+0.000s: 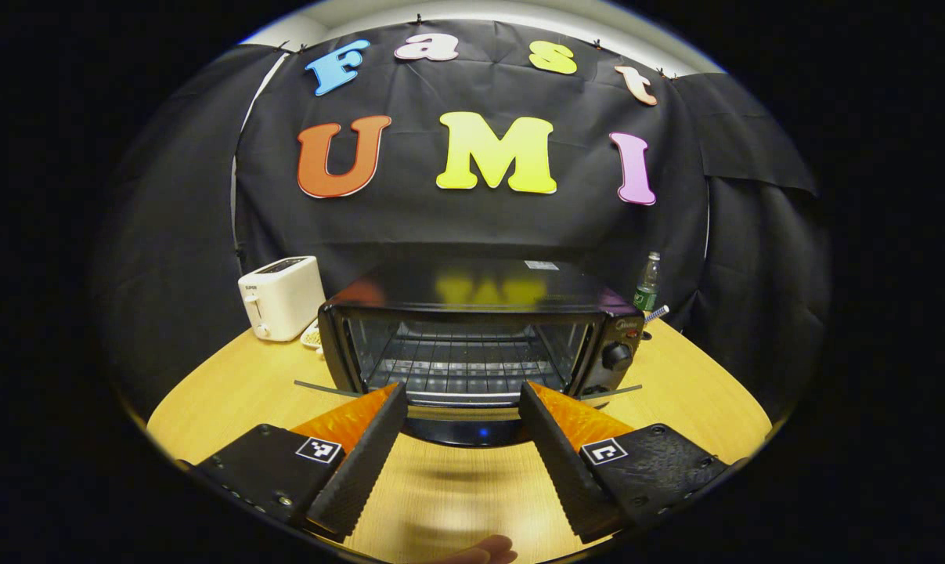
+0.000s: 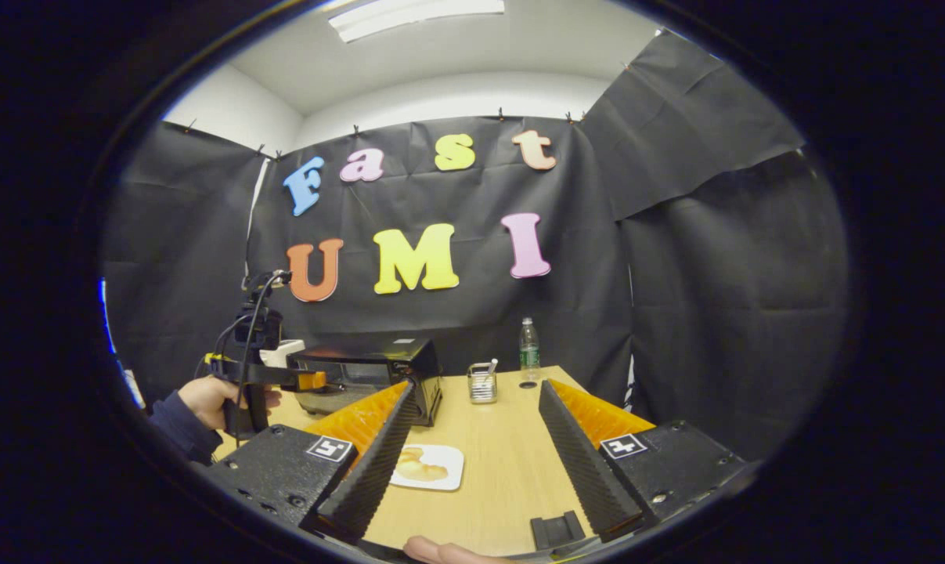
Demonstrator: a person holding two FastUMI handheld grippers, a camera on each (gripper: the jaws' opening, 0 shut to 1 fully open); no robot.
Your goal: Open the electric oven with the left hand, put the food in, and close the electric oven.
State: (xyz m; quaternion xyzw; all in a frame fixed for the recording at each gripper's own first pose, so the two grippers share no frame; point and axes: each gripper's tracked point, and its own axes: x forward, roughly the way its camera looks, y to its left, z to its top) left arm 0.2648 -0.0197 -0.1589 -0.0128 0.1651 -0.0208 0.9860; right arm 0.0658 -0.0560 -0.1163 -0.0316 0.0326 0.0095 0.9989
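Left gripper view: the electric oven [image 1: 472, 345] sits at frame centre on the wooden table [image 1: 229, 384], its door [image 1: 463, 413] lowered so the wire rack [image 1: 460, 364] inside is exposed. The left gripper [image 1: 463, 403] has its fingers spread wide with nothing between them, their tips flanking the front edge of the door; whether they touch it cannot be told. A white toaster [image 1: 282, 296] stands at left of the oven, a bottle [image 1: 647, 283] at its right.

Right gripper view: the right gripper [image 2: 476, 395] likewise has its fingers parted and empty, above the table. The food [image 2: 417, 467] lies on a white plate [image 2: 449, 474] at lower centre, just beside the left-hand finger. A hand [image 2: 210, 401] at left of frame holds the other gripper toward the oven. A small holder [image 2: 482, 385] stands near the bottle.
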